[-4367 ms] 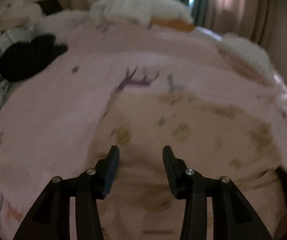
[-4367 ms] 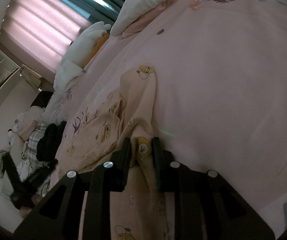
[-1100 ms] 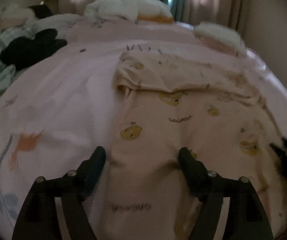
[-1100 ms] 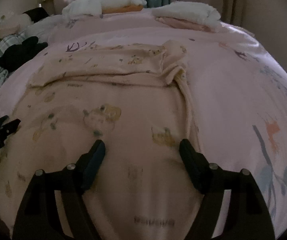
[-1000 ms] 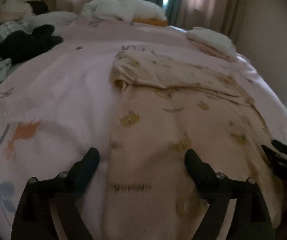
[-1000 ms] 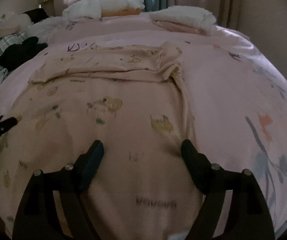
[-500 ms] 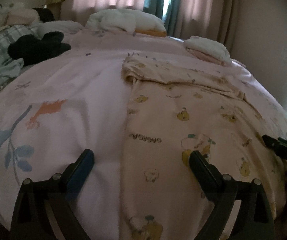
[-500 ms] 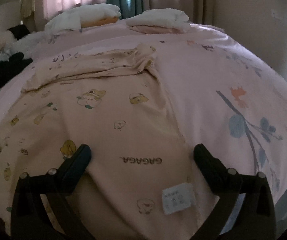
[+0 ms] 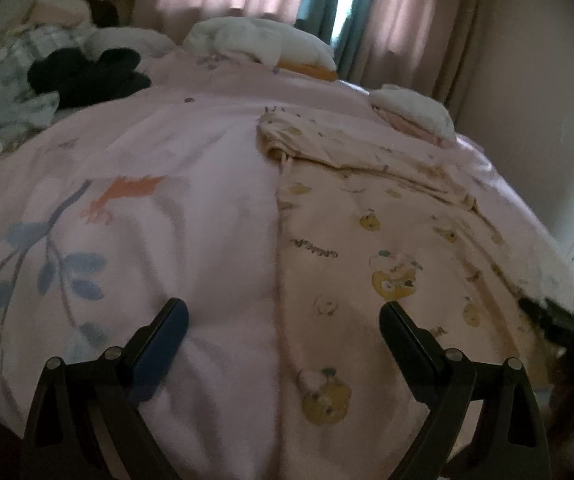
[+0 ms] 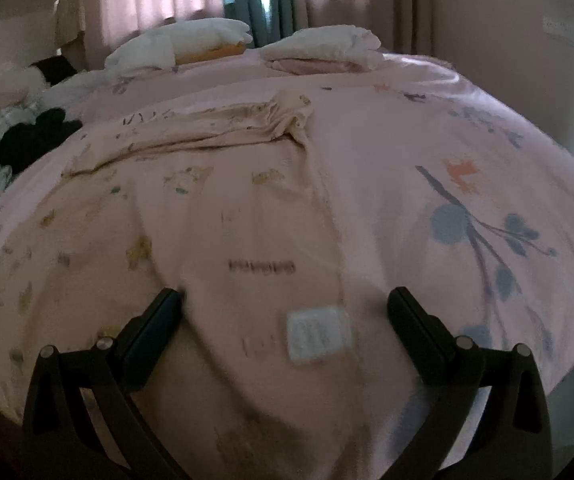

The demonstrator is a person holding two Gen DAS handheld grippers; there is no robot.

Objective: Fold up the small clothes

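Note:
A peach garment with a yellow duck print (image 9: 375,240) lies spread on the pink bed cover (image 9: 175,208), its far part folded over in a band (image 9: 367,152). In the right wrist view the garment (image 10: 215,220) shows a white care label (image 10: 318,335) near its near hem. My left gripper (image 9: 283,316) is open and empty above the garment's left edge. My right gripper (image 10: 285,300) is open and empty above the near right corner. The other gripper's tip shows at the right edge of the left wrist view (image 9: 547,316).
Folded white and pink piles (image 10: 323,52) and a white and orange pile (image 10: 183,48) lie at the head of the bed. A black garment (image 9: 87,72) and plaid cloth (image 9: 3,96) lie at the far left. A wall (image 9: 547,100) stands at the right.
The right gripper has let go of the garment. Both grippers have opened wide and pulled back toward the near hem, and the garment now lies spread with its far part folded.

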